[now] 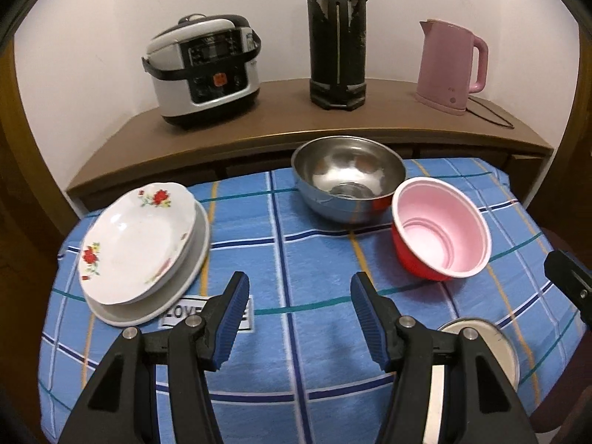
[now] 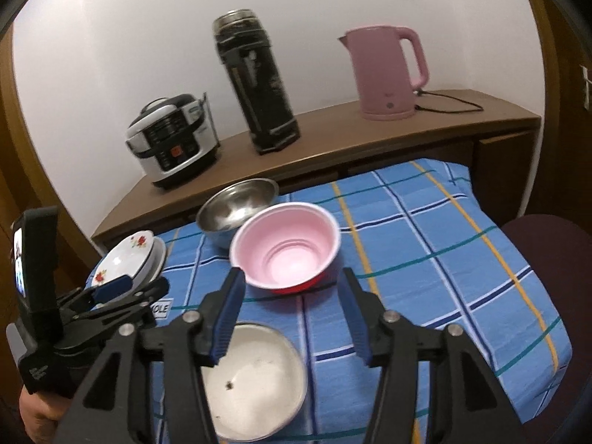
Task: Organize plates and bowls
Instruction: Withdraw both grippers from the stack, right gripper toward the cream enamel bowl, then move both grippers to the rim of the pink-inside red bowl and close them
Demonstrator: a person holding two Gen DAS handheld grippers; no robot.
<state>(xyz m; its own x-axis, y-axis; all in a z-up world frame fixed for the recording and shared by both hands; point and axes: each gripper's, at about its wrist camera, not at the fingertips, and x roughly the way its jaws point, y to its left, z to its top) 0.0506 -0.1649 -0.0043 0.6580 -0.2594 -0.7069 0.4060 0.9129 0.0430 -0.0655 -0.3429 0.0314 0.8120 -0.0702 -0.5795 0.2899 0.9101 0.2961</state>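
A floral white plate (image 1: 137,236) lies stacked on a plain white plate (image 1: 192,259) at the table's left; the stack also shows in the right wrist view (image 2: 125,255). A steel bowl (image 1: 347,177) (image 2: 236,211) stands at the back. A red bowl with a pink inside (image 1: 440,229) (image 2: 288,248) stands beside it. A white enamel bowl (image 2: 255,381) (image 1: 492,347) sits near the front. My left gripper (image 1: 299,296) is open and empty over the cloth. My right gripper (image 2: 292,285) is open, just short of the red bowl.
The table has a blue checked cloth (image 1: 296,244). Behind it a wooden shelf (image 1: 281,118) holds a rice cooker (image 1: 203,70), a black thermos (image 1: 336,37) and a pink kettle (image 1: 451,66). A dark chair (image 2: 547,244) stands at the right.
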